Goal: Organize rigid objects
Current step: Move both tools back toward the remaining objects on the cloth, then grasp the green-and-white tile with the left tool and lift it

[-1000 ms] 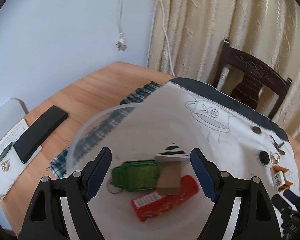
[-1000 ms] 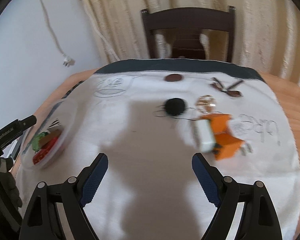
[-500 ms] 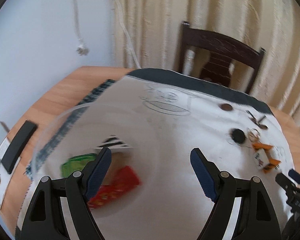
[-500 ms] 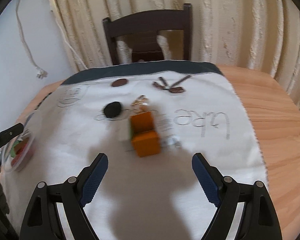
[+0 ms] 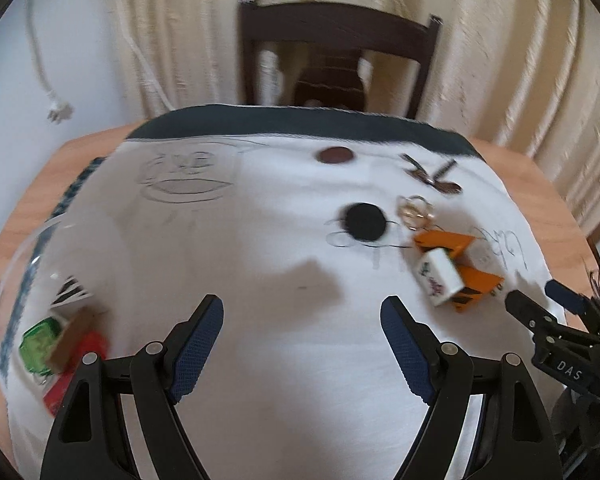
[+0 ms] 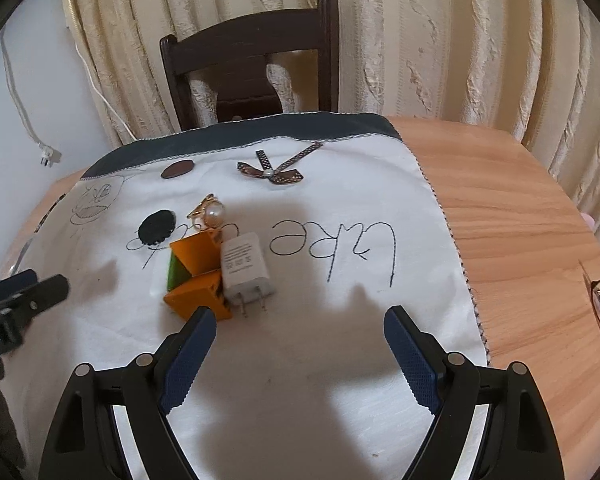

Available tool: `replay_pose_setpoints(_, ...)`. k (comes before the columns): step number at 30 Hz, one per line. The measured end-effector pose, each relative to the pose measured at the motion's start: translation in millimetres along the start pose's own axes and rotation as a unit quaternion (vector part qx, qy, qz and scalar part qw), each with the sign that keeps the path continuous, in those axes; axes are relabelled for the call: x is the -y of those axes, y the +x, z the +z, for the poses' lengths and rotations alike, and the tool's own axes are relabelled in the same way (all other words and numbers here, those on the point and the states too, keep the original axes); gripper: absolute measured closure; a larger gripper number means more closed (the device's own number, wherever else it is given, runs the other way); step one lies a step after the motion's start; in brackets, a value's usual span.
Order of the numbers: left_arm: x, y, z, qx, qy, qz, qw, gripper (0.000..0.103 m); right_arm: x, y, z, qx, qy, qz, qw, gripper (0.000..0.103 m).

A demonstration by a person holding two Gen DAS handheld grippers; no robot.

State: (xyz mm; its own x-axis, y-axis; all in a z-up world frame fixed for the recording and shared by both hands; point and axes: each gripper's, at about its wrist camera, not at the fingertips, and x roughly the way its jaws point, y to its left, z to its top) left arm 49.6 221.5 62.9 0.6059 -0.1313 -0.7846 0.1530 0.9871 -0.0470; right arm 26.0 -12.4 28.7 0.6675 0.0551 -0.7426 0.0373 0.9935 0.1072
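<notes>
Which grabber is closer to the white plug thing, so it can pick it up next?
Probably the right hand-held gripper. It is open, and the white charger lies just ahead of its fingertips beside the orange block. The left hand-held gripper, also open, sits farther away, nearer the clear bowl.

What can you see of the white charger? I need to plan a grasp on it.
The white charger is a small boxy wall plug of glossy plastic, with grey printed text on its upper face and two metal prongs pointing toward the right gripper. It lies flat on the white cloth, its left side against the orange block. Nothing grips it; the gripper is open, just short of it.
</notes>
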Motion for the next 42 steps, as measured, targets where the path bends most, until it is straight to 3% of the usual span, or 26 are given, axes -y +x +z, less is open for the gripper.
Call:
replay_pose_setpoints(9,56,27,13,-0.029,0.047,-0.037,0.9978,0.021,17,4,-1,-0.004,0.029,0.012,0.999,0.014)
replay_pose_setpoints(16,74,49,23,-0.042,0.047,-0.055,0.9965,0.021,20,6,-2,-0.009,0.036,0.019,0.999,0.014)
replay_pose_setpoints(24,67,60,25,-0.049,0.044,-0.055,0.9963,0.017,21,7,-3,-0.009,0.038,0.021,0.999,0.014)
replay_pose_setpoints(42,9,54,20,-0.035,0.013,0.004,0.9993,0.016,18,4,-5,-0.003,0.035,0.025,0.999,0.014)
